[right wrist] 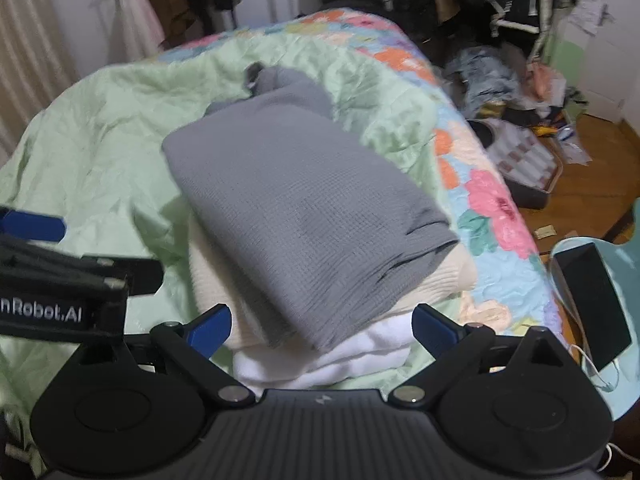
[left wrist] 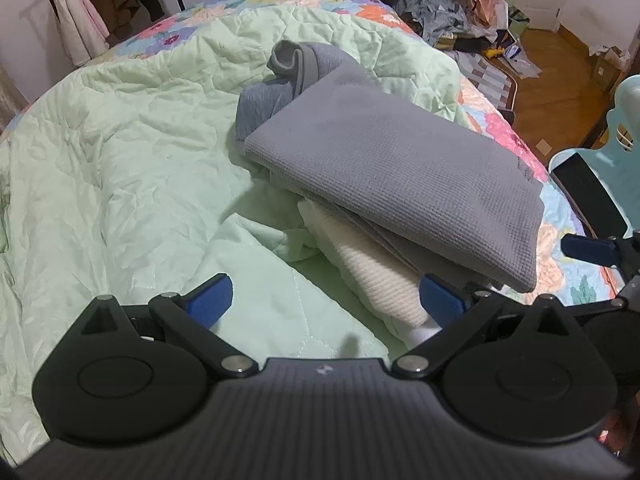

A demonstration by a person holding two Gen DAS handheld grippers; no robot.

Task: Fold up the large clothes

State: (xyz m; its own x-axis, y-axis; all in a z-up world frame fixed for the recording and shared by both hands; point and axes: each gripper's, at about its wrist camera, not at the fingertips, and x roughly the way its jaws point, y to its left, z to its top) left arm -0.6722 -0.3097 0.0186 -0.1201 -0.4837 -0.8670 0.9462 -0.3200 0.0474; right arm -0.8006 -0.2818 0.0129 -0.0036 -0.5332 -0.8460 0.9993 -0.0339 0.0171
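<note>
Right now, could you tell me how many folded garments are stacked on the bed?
3 visible: the grey waffle garment on top, a cream knit beneath it, and a white one at the bottom. Others could be hidden inside the stack.

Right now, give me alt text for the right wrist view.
A folded grey waffle-knit garment tops a stack of cream ribbed knit and white fabric on a pale green quilted bedspread. The open right gripper faces the stack, holding nothing.

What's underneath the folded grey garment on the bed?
Under the grey garment lies a cream knit, then something white, on the green quilt. Most of both is covered.
</note>
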